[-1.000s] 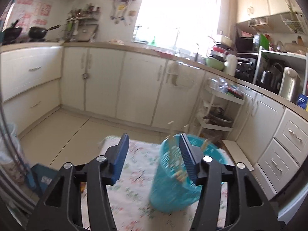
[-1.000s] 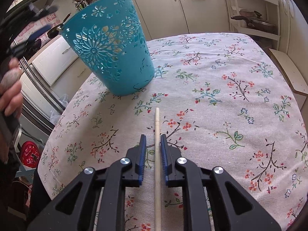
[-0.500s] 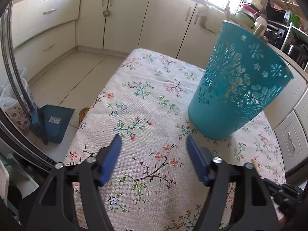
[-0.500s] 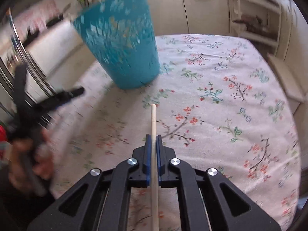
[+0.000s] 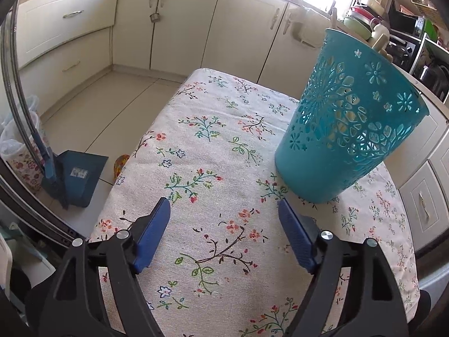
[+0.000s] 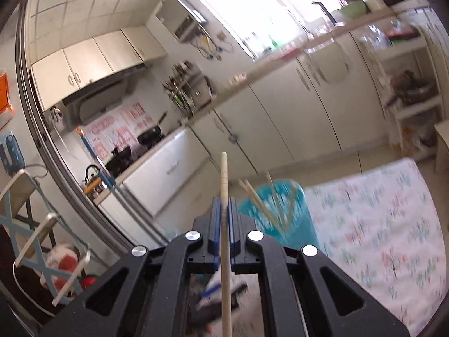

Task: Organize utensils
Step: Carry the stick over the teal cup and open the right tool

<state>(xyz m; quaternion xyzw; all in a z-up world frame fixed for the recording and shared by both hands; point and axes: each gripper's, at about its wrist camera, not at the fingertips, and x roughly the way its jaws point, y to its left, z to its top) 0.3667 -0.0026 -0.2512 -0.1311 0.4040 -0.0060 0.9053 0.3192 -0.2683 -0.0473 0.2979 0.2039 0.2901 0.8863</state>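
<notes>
A teal plastic basket [image 5: 348, 129] with cut-out flower patterns stands on the floral tablecloth [image 5: 213, 151]; pale utensil handles poke above its rim. My left gripper [image 5: 224, 213] hovers low over the cloth just left of the basket, its blue jaws still opening with nothing between them. My right gripper [image 6: 223, 205] is shut on a pale wooden chopstick [image 6: 224, 174], held high and pointing out across the kitchen. Below and to its right, blurred, is the basket [image 6: 280, 210] with several chopsticks [image 6: 252, 193] sticking out of it.
Cream kitchen cabinets [image 5: 179, 25] line the walls beyond the table. A blue dustpan [image 5: 75, 177] sits on the floor at the left. The table edge [image 5: 134, 151] drops off on the left. A white shelf trolley [image 6: 412, 90] stands at the right wall.
My right gripper closed on the chopstick and lifted it off the cloth, swinging up toward the room. My left gripper dropped beside the basket, tilted down toward the cloth, and its jaws spread wider.
</notes>
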